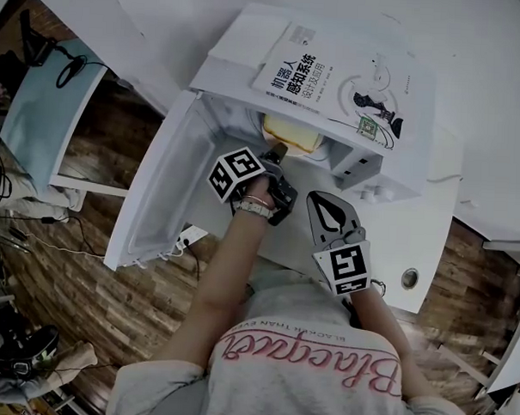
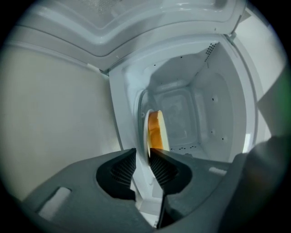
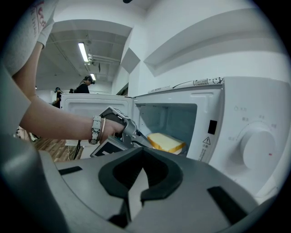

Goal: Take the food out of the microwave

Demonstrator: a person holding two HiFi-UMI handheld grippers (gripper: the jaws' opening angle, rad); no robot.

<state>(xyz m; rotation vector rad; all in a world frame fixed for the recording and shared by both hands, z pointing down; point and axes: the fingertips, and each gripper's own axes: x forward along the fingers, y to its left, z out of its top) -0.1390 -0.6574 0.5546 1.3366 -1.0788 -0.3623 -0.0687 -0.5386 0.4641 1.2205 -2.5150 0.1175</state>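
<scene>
A slice of yellow bread [image 1: 289, 133] lies on a white plate [image 2: 146, 125] inside the white microwave [image 1: 390, 178], whose door [image 1: 157, 189] hangs open to the left. My left gripper [image 1: 278, 151] reaches into the opening, rolled on its side. In the left gripper view the plate stands edge-on, the bread [image 2: 155, 132] on it. Its rim fills the narrow gap between the left gripper's [image 2: 142, 157] pads. My right gripper [image 1: 316, 196] hangs back in front of the microwave, shut and empty [image 3: 134, 193]. From there I see the bread [image 3: 166, 142] and the left gripper's fingers [image 3: 136, 136] beside it.
A large book [image 1: 334, 77] lies on top of the microwave. The control dial [image 3: 258, 148] is on the right of the front. A white power strip [image 1: 190, 236] sits below the open door. A desk with a blue top [image 1: 41, 107] stands at the far left. People stand far back [image 3: 86, 84].
</scene>
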